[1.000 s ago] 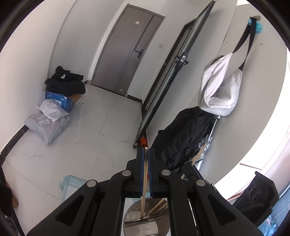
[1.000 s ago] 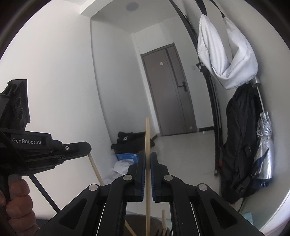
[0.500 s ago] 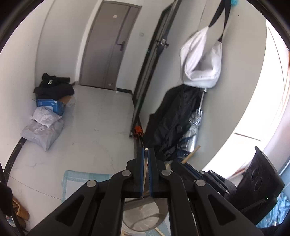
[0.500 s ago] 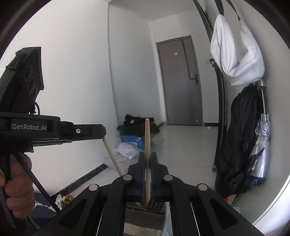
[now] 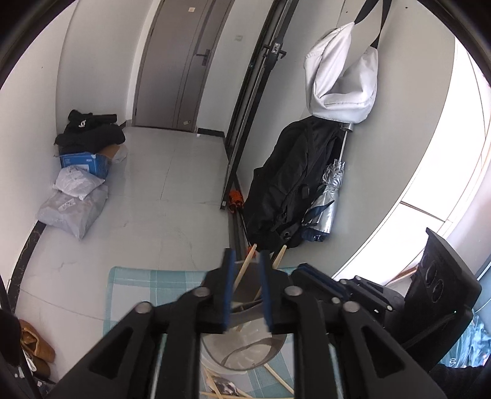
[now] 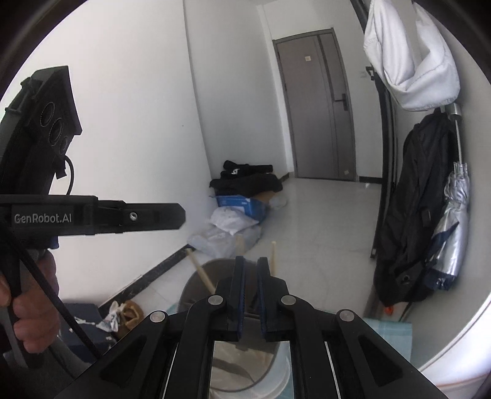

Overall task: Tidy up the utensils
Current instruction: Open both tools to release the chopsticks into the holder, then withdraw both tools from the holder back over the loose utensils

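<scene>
Pale wooden chopsticks (image 5: 244, 270) leaning in grey holder (image 6: 196, 287), left gripper (image 5: 245, 287) opening, right gripper (image 6: 248, 294) parted, empty

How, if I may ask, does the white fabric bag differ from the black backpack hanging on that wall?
The white fabric bag hangs high from a black strap; the black backpack hangs lower. The white fabric bag is short and slouched, the black backpack longer. Both hang against the same wall.

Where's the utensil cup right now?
The cup stands on the checked cloth directly under both tongs, chopsticks leaning inside it; in the left wrist view it shows between the opening left tongs.
</scene>
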